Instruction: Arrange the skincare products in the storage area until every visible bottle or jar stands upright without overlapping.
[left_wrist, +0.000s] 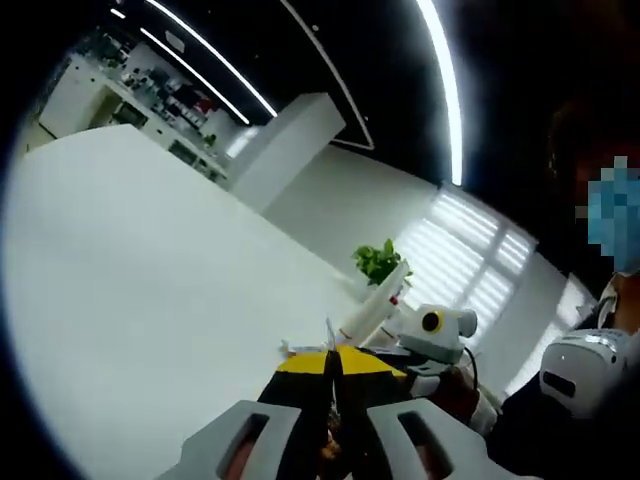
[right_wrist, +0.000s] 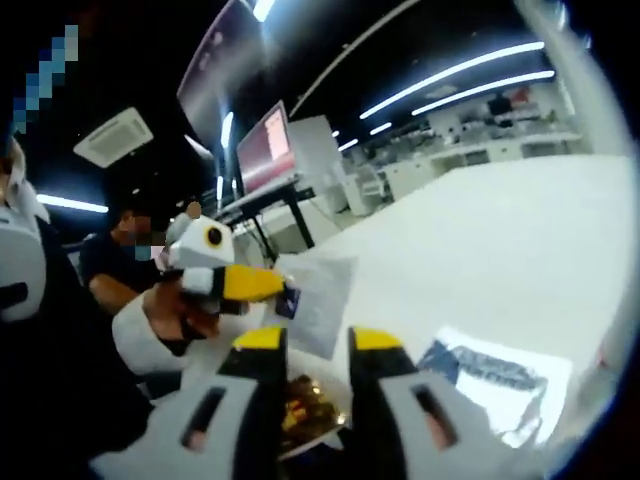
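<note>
The left gripper (left_wrist: 332, 385) is pointing out over the white table (left_wrist: 150, 300) with its yellow-tipped jaws pressed together on a thin paper-like edge; what that sheet is cannot be told. In the right gripper view, the right gripper (right_wrist: 318, 345) is hovering with its jaws spread, a gold-lidded jar (right_wrist: 305, 410) lying low between them, not yet gripped. The other gripper (right_wrist: 262, 283) is holding a white sheet (right_wrist: 320, 300) just beyond, and a flat printed packet (right_wrist: 490, 375) is lying beside on the table. The likely risk: the jaws are closing off-centre on the jar's rounded lid, so it is slipping or tipping; the sheet could also be dragging across and hiding products.
</note>
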